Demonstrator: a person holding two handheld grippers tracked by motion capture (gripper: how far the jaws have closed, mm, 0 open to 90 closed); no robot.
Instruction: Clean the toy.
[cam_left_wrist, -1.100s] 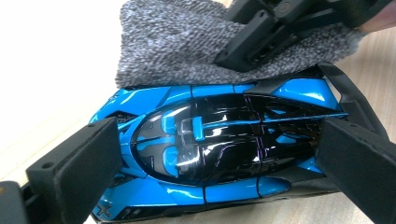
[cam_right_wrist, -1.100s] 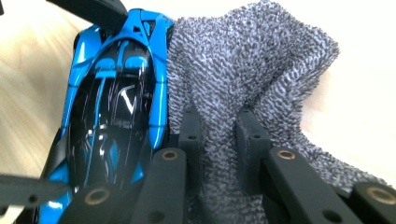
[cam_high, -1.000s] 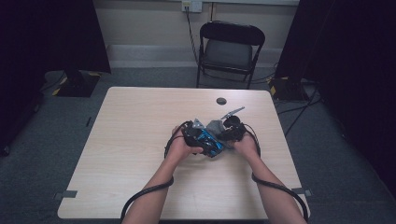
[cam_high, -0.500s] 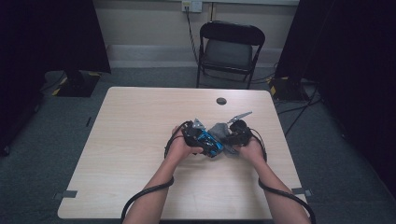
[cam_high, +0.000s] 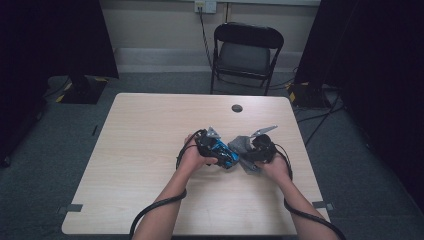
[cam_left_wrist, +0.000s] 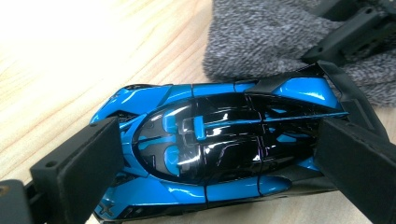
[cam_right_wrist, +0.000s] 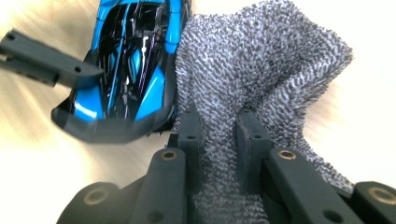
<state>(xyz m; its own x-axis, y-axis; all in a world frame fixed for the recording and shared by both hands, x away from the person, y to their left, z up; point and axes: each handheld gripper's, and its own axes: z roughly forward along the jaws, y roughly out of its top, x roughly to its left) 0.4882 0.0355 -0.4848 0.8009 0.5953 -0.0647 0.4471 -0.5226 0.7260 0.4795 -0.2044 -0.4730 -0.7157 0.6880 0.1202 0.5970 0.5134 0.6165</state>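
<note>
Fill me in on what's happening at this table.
A person sits at a wooden table with a handheld gripper in each hand. The left gripper has its jaws closed on the two ends of a blue and black toy car, which rests on the tabletop. The right gripper pinches a fold of grey cloth that lies bunched right against the car's side. It looks like the car is being held steady for wiping. A small dark disc lies farther back on the table.

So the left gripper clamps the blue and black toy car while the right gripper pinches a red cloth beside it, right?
Not quite: the cloth is grey, not red, as the right gripper view shows. The left gripper does clamp the toy car, and the right gripper pinches the cloth beside it.
</note>
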